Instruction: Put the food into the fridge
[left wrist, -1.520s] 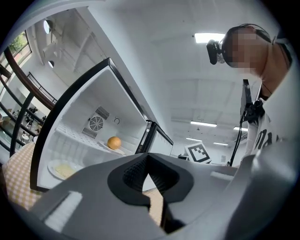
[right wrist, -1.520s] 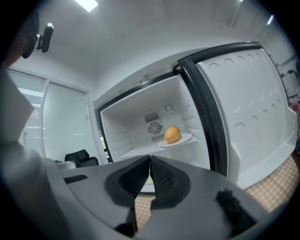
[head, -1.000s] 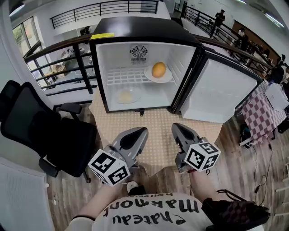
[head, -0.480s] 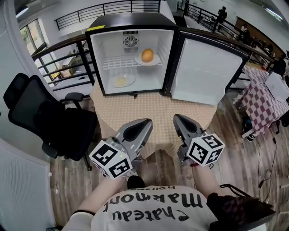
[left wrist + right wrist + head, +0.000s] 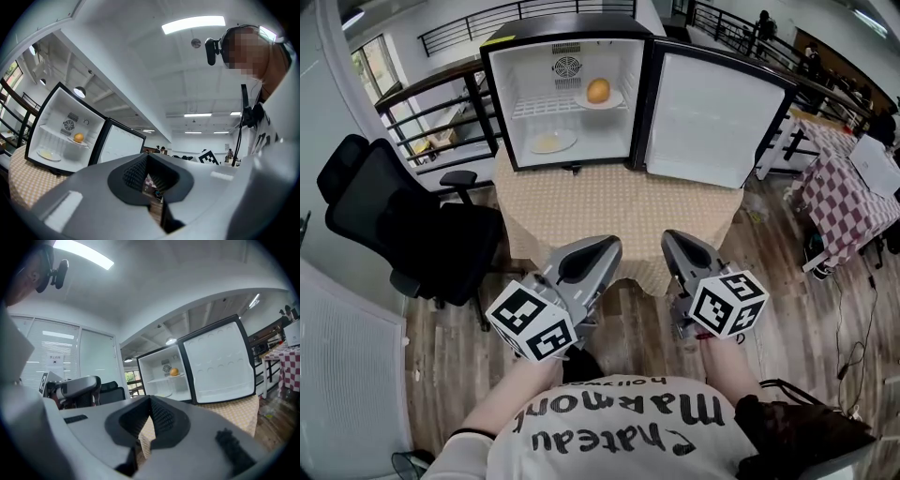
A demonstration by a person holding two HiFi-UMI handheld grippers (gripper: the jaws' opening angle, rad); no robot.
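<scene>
Although the fridge [image 5: 511, 84] stands open at the far side of the table [image 5: 609, 211], nothing is gripped: the left gripper [image 5: 602, 247] and the right gripper [image 5: 675, 240] are both seen clenched tight and empty (jaw tips meeting). An orange [image 5: 598, 90] is seen on a plate [image 5: 615, 100] on the upper shelf. What lies on the lower plate [image 5: 553, 142] cannot be made out.
</scene>
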